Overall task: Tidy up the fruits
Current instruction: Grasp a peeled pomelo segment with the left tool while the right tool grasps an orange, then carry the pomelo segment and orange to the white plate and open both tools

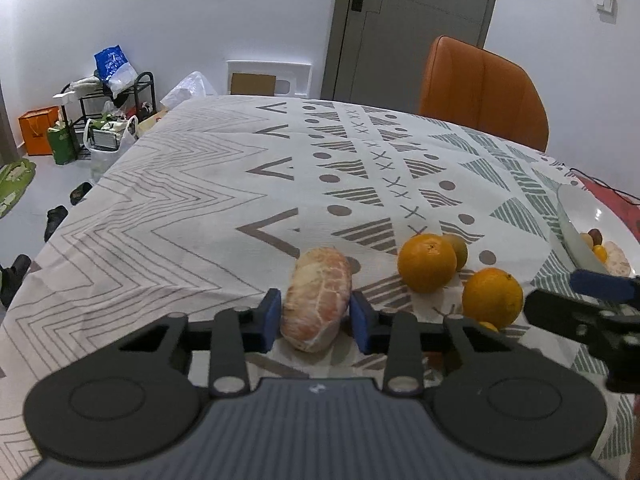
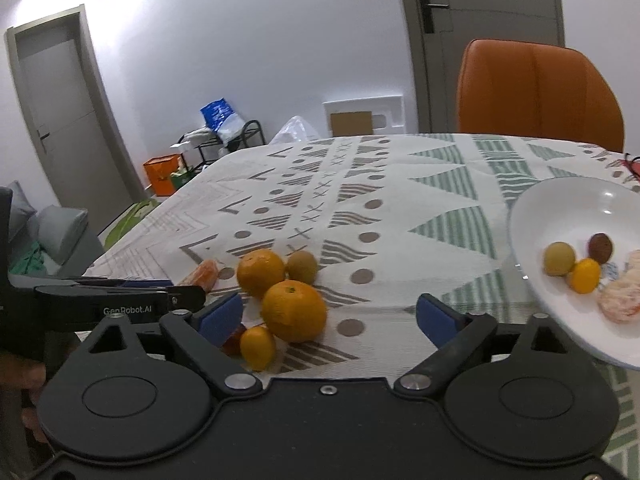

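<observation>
A peeled citrus (image 1: 316, 298), pale with white pith, lay on the tablecloth between blue pads that stood at its sides. To its right sat two oranges (image 1: 427, 263) (image 1: 493, 297) close together, a greenish-brown kiwi (image 1: 458, 249) behind them and a small yellow kumquat (image 2: 258, 347) in front. The white bowl (image 2: 560, 216) held a yellowish round fruit (image 2: 559, 258), a dark brown one (image 2: 600, 248), a kumquat (image 2: 585, 275) and peeled segments (image 2: 620, 302).
</observation>
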Demonstrator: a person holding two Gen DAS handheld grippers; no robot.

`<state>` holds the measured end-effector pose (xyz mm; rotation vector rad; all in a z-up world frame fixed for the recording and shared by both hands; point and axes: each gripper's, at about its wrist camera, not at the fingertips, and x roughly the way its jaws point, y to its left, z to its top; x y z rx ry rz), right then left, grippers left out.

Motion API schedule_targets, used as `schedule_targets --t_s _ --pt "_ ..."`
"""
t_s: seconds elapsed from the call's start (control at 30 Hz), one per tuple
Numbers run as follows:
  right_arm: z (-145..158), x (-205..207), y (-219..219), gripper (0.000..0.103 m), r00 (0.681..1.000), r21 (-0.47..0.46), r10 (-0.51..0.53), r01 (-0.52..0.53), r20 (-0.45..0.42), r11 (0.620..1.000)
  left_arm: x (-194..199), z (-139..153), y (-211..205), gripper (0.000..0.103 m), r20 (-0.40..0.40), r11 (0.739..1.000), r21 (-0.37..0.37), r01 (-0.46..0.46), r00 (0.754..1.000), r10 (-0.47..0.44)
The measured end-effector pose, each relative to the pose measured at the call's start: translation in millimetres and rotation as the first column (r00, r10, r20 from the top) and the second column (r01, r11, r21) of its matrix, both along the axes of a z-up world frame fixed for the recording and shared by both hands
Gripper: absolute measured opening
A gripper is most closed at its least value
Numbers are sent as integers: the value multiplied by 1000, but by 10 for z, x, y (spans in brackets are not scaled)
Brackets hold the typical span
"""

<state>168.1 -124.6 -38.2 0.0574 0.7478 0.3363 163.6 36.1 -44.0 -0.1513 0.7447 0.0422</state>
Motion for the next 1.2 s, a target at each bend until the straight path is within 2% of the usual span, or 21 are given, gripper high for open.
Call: schedule_targets --t_s 0.13,0.23,0.3,0.37,0.7,1.2 --pt "-41 51 72 89 1000 4 11 -11 -11 1000 -25 6 36 34 11 1000 -16 0 1000 1" --pt "-87 102 127 82 999 5 21 -21 -29 1000 -35 16 79 33 14 999 -46 -5 1000 6" --pt "-125 124 172 73 999 0 32 -32 -42 999 -47 33 107 33 20 998 -54 -6 1000 7" --pt "-176 154 208 39 996 -9 46 -47 -75 999 -52 56 135 33 24 998 -60 -7 1000 8" --pt "-87 43 74 39 998 10 35 -34 -58 999 -107 241 55 33 70 998 -63 14 998 -9" --pt "77 -55 -303 39 999 19 -40 40 -7 999 -54 397 -345 33 111 994 -47 94 990 -88"
